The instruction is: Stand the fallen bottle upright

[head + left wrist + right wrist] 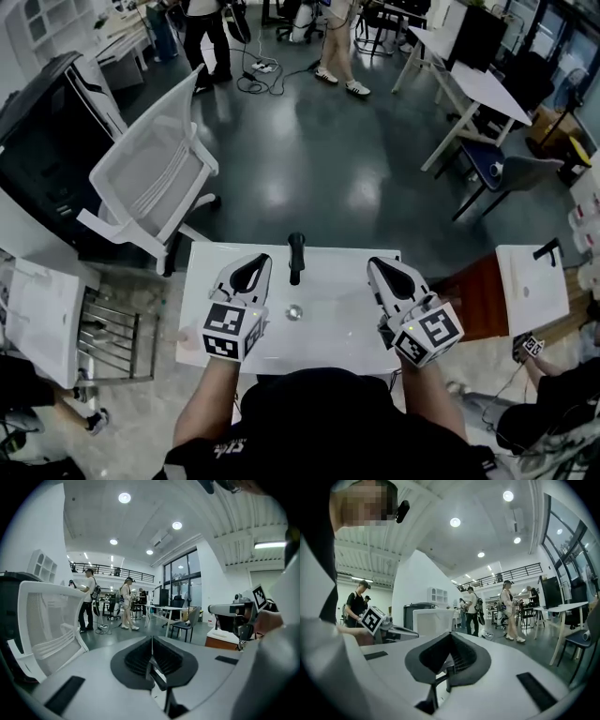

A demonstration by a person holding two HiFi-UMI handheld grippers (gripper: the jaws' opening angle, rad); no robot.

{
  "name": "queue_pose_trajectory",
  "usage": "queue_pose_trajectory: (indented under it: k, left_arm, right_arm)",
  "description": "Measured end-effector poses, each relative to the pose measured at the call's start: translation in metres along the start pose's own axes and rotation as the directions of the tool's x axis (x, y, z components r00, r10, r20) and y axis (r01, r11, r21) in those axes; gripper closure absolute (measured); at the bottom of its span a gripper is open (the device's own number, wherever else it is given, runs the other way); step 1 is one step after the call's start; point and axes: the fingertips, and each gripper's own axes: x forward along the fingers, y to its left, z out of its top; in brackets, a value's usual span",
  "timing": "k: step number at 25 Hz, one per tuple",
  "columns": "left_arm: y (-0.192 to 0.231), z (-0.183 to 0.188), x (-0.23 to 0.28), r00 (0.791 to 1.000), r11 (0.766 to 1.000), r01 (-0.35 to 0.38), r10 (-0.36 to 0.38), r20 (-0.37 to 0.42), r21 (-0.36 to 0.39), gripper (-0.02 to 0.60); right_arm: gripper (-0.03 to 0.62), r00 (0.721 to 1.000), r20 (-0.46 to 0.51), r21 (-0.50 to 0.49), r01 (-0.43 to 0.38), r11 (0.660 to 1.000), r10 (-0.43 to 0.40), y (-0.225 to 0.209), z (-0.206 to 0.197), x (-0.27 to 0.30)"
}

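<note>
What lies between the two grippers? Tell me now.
Head view: a dark bottle and a small shiny round object on the white table.

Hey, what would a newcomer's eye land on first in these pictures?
The left tongs and right tongs, both shut and empty, are held over a white table. Between them, at the table's far edge, is a dark bottle. A white mesh chair stands beyond the table's left corner.
</note>
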Motion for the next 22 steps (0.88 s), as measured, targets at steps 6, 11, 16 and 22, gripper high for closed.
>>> queue_pose_trajectory:
  k: [6,11,16,22]
  left_arm:
    - [0.004,0.01,0.002,1.0,1.0,-0.016,0.016,0.019,-0.015,0.56]
    - [-0.002,0.007,0.006,1.0,1.0,-0.006,0.006,0.011,-0.014,0.56]
    - [-0.008,0.005,0.009,1.0,1.0,-0.002,0.002,-0.004,-0.015,0.558]
    - [-0.016,0.003,0.01,1.0,1.0,0.009,-0.009,-0.014,-0.021,0.558]
  right_arm:
    - [0.583,1.0,-0.03,-0.012,-0.006,1.0,0.006,0.001,-0.006,0.002]
    - [0.583,0.999,-0.035,-0.004,0.006,1.0,-0.006,-0.003,-0.013,-0.002]
    - [0.583,0.999,-0.037,0.003,0.023,1.0,-0.023,-0.009,-0.016,-0.009]
    - [0.583,0.998,-0.037,0.016,0.045,0.999,-0.044,-0.015,-0.018,-0.018]
